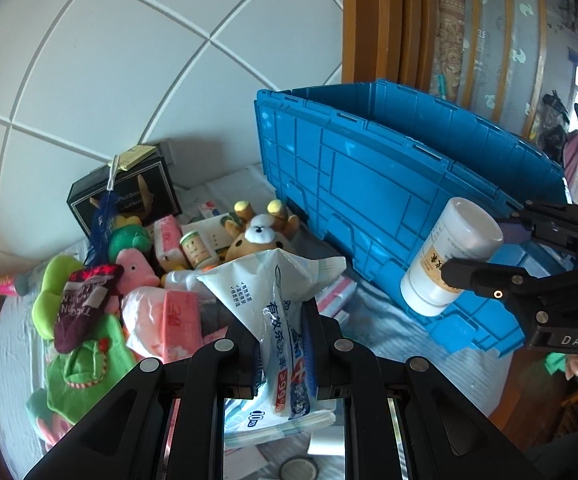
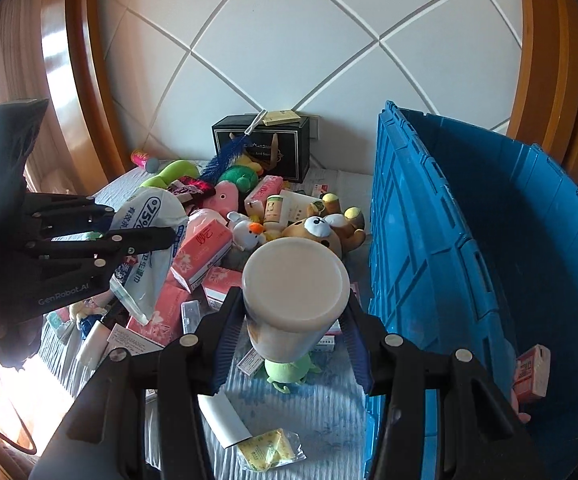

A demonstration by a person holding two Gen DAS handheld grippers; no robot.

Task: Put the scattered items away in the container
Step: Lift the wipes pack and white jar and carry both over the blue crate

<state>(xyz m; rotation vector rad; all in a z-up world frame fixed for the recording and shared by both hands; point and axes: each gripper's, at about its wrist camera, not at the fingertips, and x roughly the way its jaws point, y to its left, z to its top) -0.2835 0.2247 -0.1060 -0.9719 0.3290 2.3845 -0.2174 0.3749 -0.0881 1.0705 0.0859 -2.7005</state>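
My left gripper (image 1: 279, 332) is shut on a white-and-blue pack of wet wipes (image 1: 277, 304), held above the pile; it shows in the right wrist view (image 2: 149, 236) at the left. My right gripper (image 2: 289, 320) is shut on a white medicine bottle (image 2: 295, 288) with a white cap, held beside the wall of the blue crate (image 2: 469, 248). In the left wrist view the bottle (image 1: 449, 256) and right gripper (image 1: 477, 256) sit in front of the crate (image 1: 369, 184). A pink carton (image 2: 531, 370) lies inside the crate.
A pile of plush toys, pink tissue packs (image 2: 205, 248), small boxes and a bear (image 2: 321, 232) covers the table left of the crate. A black box (image 2: 265, 148) stands against the white quilted wall. A yellow sachet (image 2: 269, 448) lies near the front.
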